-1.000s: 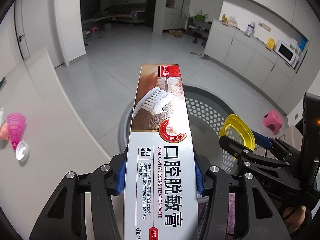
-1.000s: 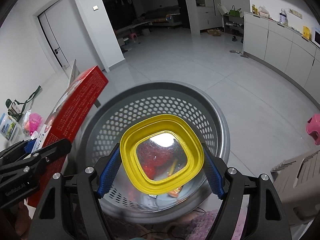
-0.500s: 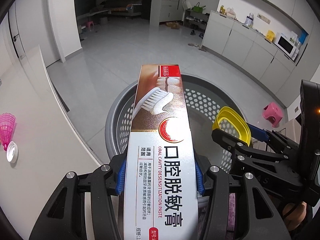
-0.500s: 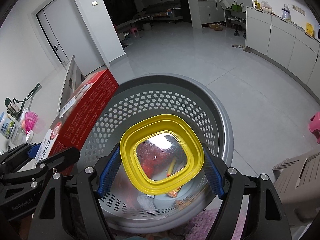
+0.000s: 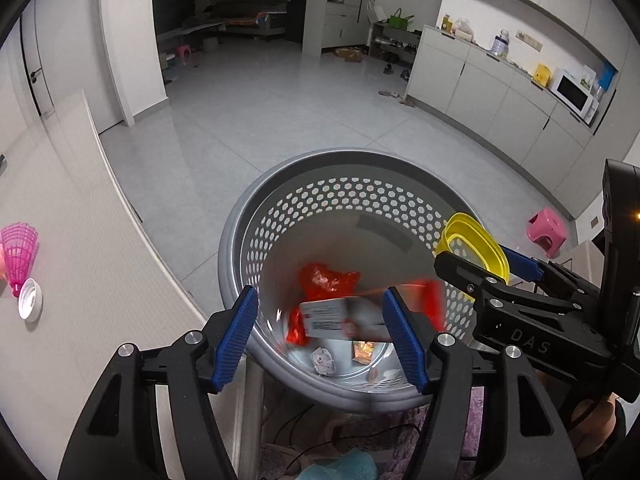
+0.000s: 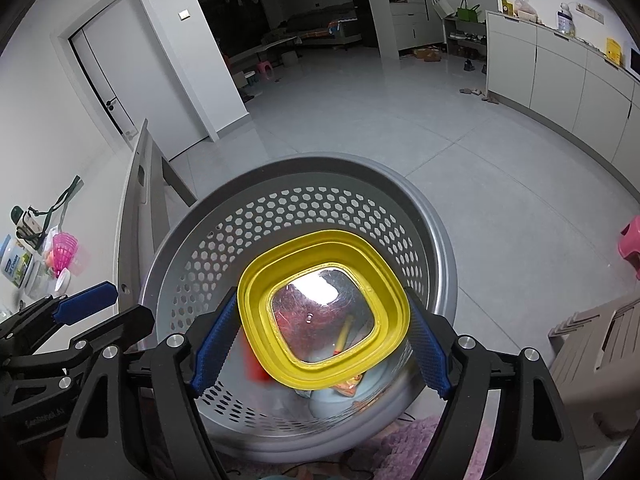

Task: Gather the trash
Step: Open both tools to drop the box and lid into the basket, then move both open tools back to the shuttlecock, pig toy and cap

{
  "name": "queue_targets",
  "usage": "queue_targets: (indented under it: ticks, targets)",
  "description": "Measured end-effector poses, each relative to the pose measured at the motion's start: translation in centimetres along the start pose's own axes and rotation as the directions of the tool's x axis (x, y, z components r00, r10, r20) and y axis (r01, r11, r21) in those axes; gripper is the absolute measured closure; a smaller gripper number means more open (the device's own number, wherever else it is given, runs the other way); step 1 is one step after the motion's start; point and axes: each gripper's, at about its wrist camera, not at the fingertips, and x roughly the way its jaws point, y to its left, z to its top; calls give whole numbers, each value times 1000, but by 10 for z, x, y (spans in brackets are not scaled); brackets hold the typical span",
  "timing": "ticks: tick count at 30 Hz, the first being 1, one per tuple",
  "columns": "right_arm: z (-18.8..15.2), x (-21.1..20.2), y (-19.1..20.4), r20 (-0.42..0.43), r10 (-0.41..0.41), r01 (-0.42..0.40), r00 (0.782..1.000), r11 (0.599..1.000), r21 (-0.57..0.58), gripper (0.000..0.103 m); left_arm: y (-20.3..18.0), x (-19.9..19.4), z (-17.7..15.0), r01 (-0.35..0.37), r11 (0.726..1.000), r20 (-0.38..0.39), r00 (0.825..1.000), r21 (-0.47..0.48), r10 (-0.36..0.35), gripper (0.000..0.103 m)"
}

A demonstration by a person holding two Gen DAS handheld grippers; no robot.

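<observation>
Over perforated grey bin (image 5: 256,236): left gripper (image 5: 320,332) jaws just opened, empty; toothpaste box (image 5: 344,318) dropping inside. Right gripper (image 6: 320,344) clamps yellow lid (image 6: 324,312). Risk: lid hits rim, bounces onto floor.

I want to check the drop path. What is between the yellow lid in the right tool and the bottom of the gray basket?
Only air: the right wrist view shows the yellow lid over the open gray basket.

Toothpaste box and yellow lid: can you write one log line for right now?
left tool: just opened, empty | toothpaste box: falling in basket | right tool: holding yellow lid
</observation>
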Motion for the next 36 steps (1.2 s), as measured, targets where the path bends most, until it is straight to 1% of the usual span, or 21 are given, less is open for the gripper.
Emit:
queue_targets:
  ticks: [2, 8, 15, 22, 25, 29, 31, 35, 36]
  targets:
    - [0, 0, 0, -3, 3, -3, 1000, 1000, 0, 25, 0, -2, -1, -3, 1000, 2, 1000, -3, 3, 39]
    - [0, -2, 1, 2, 4, -4, 1000, 1000, -4, 25, -1, -6, -1, -7, 1000, 8, 1000, -14, 8, 39]
    - [-3, -8, 0, 8, 6, -6, 1000, 1000, -1, 25, -2, -14, -4, -28, 999, 31, 999, -29, 29, 35]
    - [-7, -12, 6, 13, 20, -20, 1000, 1000, -1, 25, 5, -28, -5, -73, 996, 75, 994, -47, 76, 27]
    - [-7, -13, 9, 13, 17, -17, 1000, 1000, -15, 25, 8, -31, -7, -90, 994, 82, 992, -59, 95, 27]
    - [-6, -20, 15, 36, 26, -25, 999, 999, -32, 25, 13, -40, -6, -104, 992, 103, 989, -64, 111, 25]
    - [-5, -22, 17, 45, 23, -21, 999, 999, -35, 25, 13, -43, -3, -109, 992, 114, 987, -64, 115, 24]
    - [-1, -24, 20, 47, 25, -23, 999, 999, -33, 25, 21, -55, -2, -91, 993, 138, 985, -72, 100, 24]
    - [0, -27, 22, 60, 24, -22, 998, 999, -38, 25, 23, -58, -3, -92, 993, 145, 984, -73, 101, 24]
